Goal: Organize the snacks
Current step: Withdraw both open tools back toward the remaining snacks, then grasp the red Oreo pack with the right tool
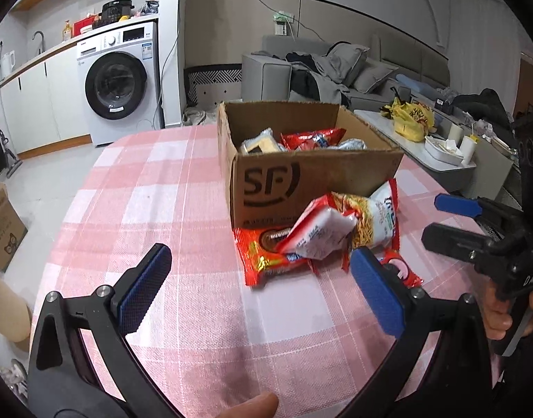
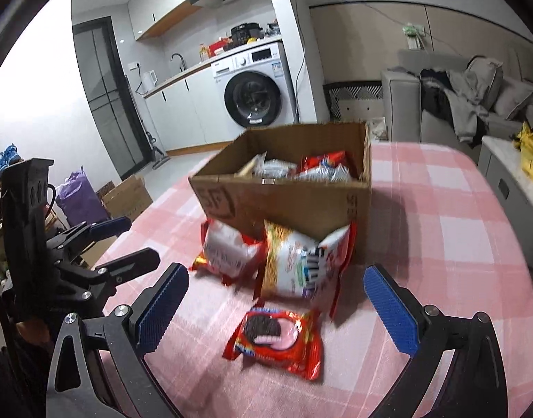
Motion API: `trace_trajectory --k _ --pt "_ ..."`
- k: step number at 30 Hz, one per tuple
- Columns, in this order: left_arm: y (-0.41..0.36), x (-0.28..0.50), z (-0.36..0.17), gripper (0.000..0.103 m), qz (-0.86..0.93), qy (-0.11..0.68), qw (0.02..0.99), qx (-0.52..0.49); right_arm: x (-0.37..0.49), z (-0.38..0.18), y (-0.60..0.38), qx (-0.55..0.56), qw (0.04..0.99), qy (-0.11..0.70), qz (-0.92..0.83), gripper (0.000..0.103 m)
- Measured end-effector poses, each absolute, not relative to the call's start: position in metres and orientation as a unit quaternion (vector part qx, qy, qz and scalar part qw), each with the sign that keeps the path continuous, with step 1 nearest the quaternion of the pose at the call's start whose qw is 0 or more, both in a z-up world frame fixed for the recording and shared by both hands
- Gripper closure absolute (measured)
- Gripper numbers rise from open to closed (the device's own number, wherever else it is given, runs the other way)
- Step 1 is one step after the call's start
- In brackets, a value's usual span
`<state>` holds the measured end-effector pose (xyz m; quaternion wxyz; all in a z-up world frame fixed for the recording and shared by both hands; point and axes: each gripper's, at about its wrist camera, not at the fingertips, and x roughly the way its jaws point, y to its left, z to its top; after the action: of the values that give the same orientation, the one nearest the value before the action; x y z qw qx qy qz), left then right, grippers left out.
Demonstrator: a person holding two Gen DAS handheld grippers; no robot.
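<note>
An open cardboard box (image 1: pixel 311 184) (image 2: pixel 294 198) marked SF stands on the pink checked tablecloth (image 1: pixel 155 209) and holds several snack packs. In front of it lie loose packs: a noodle pack (image 1: pixel 370 223) (image 2: pixel 297 264), a white and red pack (image 1: pixel 318 237) (image 2: pixel 228 250), a red cookie pack (image 1: pixel 266 257), and a second red cookie pack (image 2: pixel 280 338). My left gripper (image 1: pixel 259 289) is open and empty, just short of the packs. My right gripper (image 2: pixel 276 299) is open and empty, straddling the second red cookie pack; it also shows in the left wrist view (image 1: pixel 437 219).
A washing machine (image 1: pixel 120 83) and counter stand beyond the table's far left. A grey sofa (image 1: pixel 318 66) with clothes is behind the box. A low side table (image 1: pixel 437 167) with a yellow bag and cups stands to the right. A cardboard box (image 1: pixel 1 230) sits on the floor.
</note>
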<state>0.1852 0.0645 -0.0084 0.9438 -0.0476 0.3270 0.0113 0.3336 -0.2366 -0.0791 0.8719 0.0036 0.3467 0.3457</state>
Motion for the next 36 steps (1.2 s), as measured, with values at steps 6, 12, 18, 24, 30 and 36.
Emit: trace_trajectory --k 6,12,18,24,30,36 --pt "0.061 0.191 -0.018 0.0 0.01 0.333 0.942 -0.044 0.337 -0.1 -0.232 -0.011 0.86 0.385 0.335 0.0" --pt "0.065 0.197 -0.025 0.0 0.014 0.342 0.939 -0.043 0.341 -0.118 -0.226 -0.029 0.849 0.416 0.324 0.0" --pt "0.071 0.202 -0.032 0.0 0.021 0.347 0.936 -0.053 0.343 -0.131 -0.22 -0.037 0.842 0.431 0.322 0.0" --pt "0.074 0.208 -0.039 0.0 0.023 0.353 0.933 -0.06 0.342 -0.142 -0.21 -0.058 0.836 0.442 0.321 0.001" --pt "0.074 0.213 -0.049 0.0 0.023 0.36 0.931 -0.06 0.338 -0.15 -0.198 -0.07 0.833 0.449 0.316 0.01" --pt "0.076 0.215 -0.055 0.0 0.023 0.364 0.929 -0.062 0.336 -0.152 -0.201 -0.075 0.83 0.448 0.325 0.013"
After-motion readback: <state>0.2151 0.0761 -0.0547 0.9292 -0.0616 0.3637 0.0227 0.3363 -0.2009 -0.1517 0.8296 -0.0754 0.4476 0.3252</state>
